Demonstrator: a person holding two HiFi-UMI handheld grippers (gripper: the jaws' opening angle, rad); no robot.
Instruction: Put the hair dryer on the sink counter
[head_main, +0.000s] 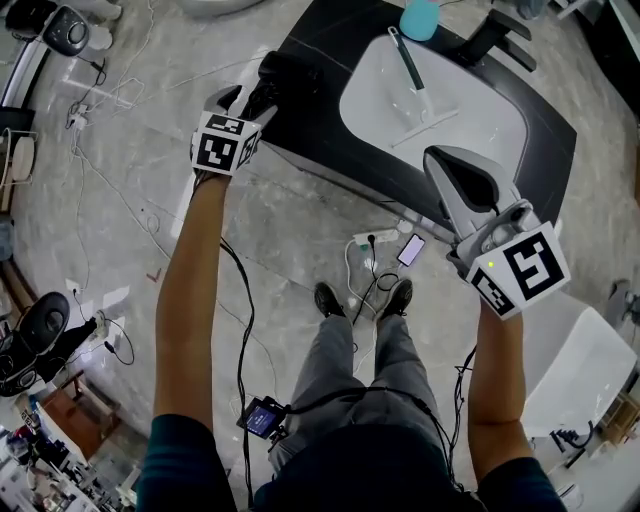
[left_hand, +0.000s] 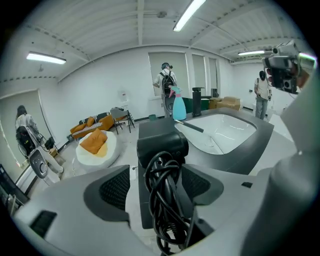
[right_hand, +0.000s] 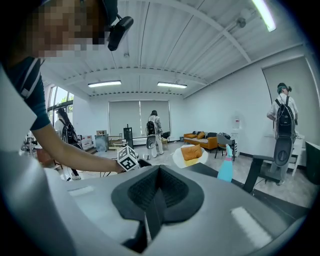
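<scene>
Our left tongs (left_hand: 157, 186) stand wide open and grip nothing; the hair dryer (left_hand: 161, 147), its cord coiled around it, lies between the pads on the corner of the dark table (head_main: 315, 130), beside the sink (head_main: 450, 110). Our right tongs (right_hand: 156, 197) are closed and empty, well apart from it

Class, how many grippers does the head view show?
2. Left gripper at the sink counter's left corner, jaws around the hair dryer; right gripper in front of the counter. None hidden.
</scene>
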